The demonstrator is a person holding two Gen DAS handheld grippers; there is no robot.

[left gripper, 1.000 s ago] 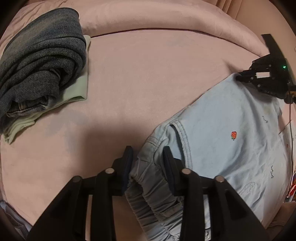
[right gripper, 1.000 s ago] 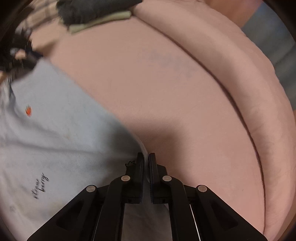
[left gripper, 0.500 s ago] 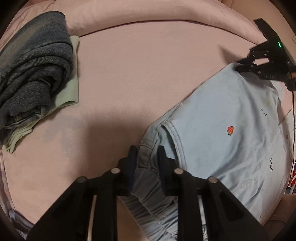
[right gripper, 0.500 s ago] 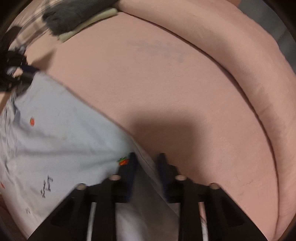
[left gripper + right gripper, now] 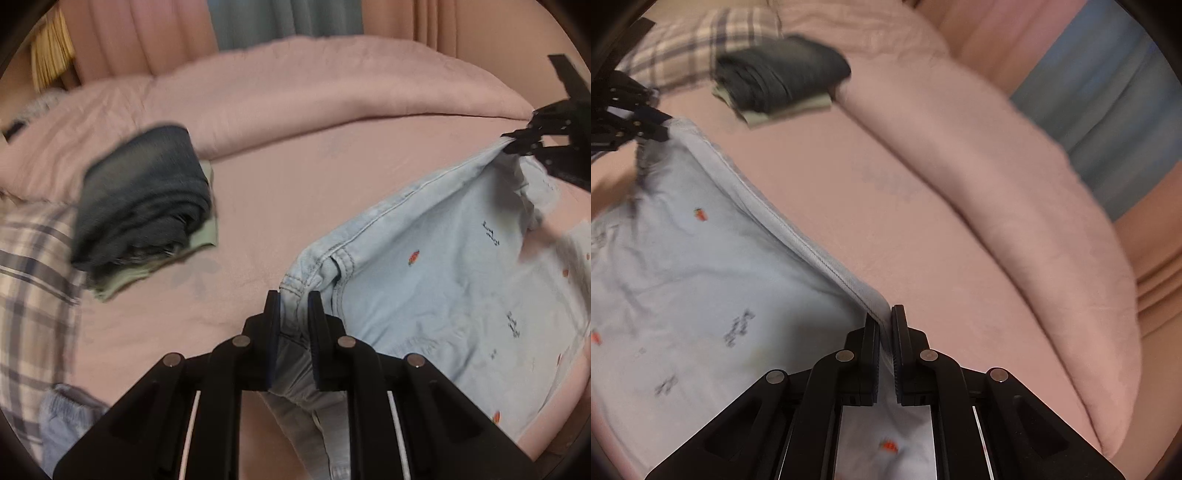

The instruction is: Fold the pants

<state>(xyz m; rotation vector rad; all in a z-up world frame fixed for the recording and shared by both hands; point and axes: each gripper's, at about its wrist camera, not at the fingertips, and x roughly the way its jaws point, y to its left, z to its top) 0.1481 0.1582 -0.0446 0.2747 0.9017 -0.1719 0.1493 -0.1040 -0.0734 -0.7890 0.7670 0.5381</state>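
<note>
The light blue strawberry-print pants (image 5: pixel 443 280) hang stretched across the right of the frame over the pink bed (image 5: pixel 277 192). Left gripper (image 5: pixel 293 314) has just clamped the bunched waistband; right gripper (image 5: pixel 884 332) pinches the seam edge. Soft, light denim that'll sag, so corners are the spots to hold.

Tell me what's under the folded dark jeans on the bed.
A folded pale green garment lies directly under the dark jeans, its edges poking out. Below that is the pink bed cover. How much green cloth there is, or anything else between, stays hidden.
</note>
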